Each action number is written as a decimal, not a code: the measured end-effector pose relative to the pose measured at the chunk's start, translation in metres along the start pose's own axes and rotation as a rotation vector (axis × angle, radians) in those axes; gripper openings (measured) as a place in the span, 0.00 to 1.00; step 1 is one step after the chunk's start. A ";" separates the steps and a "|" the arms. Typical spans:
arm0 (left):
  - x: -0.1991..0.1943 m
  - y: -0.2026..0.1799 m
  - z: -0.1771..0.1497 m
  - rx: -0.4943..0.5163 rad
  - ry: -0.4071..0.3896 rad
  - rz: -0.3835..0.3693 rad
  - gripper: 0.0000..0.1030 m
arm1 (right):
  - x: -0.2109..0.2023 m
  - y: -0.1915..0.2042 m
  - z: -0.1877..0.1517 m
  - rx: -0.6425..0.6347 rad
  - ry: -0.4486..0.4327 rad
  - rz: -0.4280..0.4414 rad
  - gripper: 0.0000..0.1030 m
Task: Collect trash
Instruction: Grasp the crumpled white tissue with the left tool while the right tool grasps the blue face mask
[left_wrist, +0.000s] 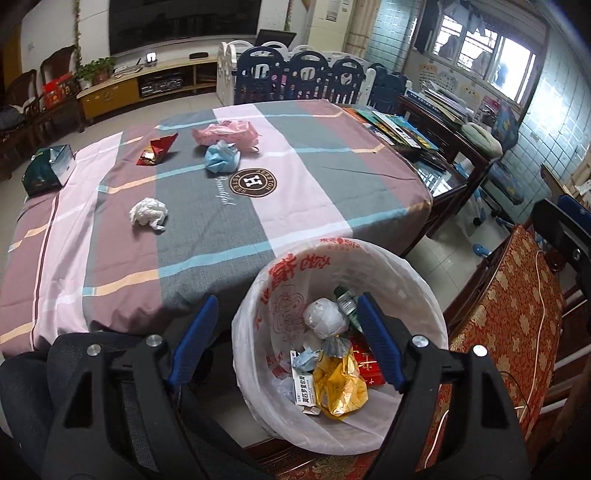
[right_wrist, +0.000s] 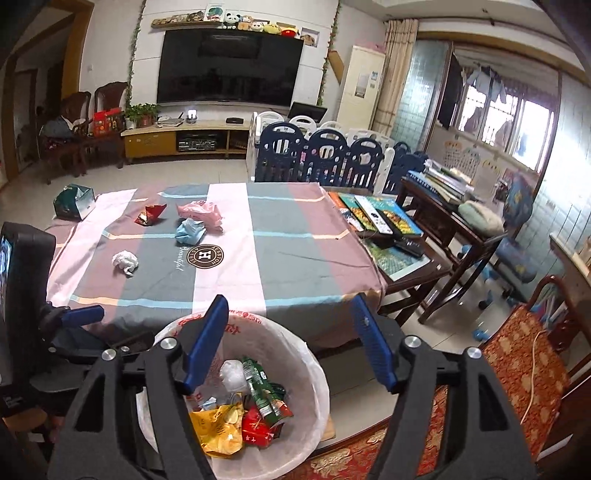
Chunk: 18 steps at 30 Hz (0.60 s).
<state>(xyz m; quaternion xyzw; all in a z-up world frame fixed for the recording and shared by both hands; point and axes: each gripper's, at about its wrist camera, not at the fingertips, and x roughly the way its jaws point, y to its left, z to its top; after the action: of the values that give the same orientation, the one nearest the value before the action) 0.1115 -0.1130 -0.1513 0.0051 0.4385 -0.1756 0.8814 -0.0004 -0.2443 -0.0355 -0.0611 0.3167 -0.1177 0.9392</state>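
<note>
Striped-cloth table (left_wrist: 314, 192) with white tissue wad (left_wrist: 148, 214), blue wad (left_wrist: 222, 157), pink bag (left_wrist: 227, 133), red wrapper (left_wrist: 157, 148)

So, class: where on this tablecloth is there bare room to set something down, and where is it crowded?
Free: the tablecloth right of the round logo, up to the books; also the near strip by the bin. Crowded: far left, around red wrapper, pink bag, blue wad, white tissue.

Soft daylight from the windows (left_wrist: 491, 55) at right, panes blown out white, tablecloth (left_wrist: 207, 206) evenly lit with faint shadows, strong fisheye bending and dark vignette at corners, slight softness throughout
</note>
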 end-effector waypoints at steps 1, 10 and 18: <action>0.000 0.001 0.000 -0.004 -0.001 0.003 0.76 | -0.001 0.001 0.001 -0.004 -0.003 0.002 0.68; 0.004 0.029 0.005 -0.044 -0.018 0.041 0.77 | 0.009 0.008 0.000 -0.001 0.031 0.048 0.69; 0.038 0.160 0.037 -0.324 -0.053 0.125 0.77 | 0.069 0.003 -0.008 0.119 0.184 0.114 0.69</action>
<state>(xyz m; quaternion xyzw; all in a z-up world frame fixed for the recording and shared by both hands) 0.2117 0.0196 -0.1815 -0.1145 0.4364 -0.0473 0.8912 0.0489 -0.2596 -0.0821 0.0238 0.3970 -0.0880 0.9133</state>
